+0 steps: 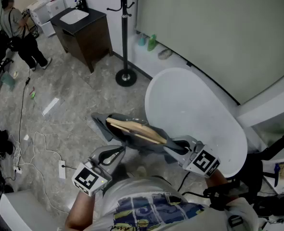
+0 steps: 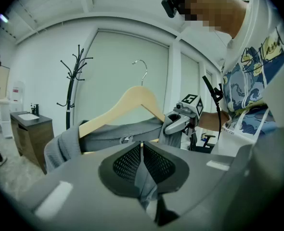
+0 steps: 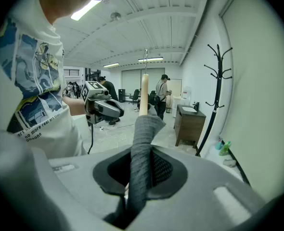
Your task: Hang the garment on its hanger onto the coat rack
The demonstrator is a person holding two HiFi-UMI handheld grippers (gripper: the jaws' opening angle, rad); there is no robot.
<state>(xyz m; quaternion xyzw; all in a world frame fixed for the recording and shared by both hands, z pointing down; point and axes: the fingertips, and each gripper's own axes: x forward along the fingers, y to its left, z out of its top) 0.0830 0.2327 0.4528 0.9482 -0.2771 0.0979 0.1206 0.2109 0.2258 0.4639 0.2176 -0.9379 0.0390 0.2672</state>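
Observation:
A grey garment (image 1: 132, 137) lies draped over a wooden hanger (image 1: 135, 130), held level in front of me over the floor. My left gripper (image 1: 117, 153) is shut on a fold of the grey garment (image 2: 143, 174) below the hanger (image 2: 132, 105), whose metal hook (image 2: 142, 68) points up. My right gripper (image 1: 176, 147) is shut on the garment (image 3: 141, 153) at the other end, where the cloth wraps the hanger's arm (image 3: 144, 94). The black coat rack (image 1: 124, 32) stands far ahead by the wall and also appears as the rack (image 2: 72, 90) and the rack (image 3: 213, 97).
An oval white table (image 1: 195, 114) stands right of the garment. A dark cabinet with a sink (image 1: 84, 32) is left of the rack's base (image 1: 126, 77). Cables and a power strip (image 1: 61, 169) lie on the floor at the left. A person (image 1: 19, 30) stands far left.

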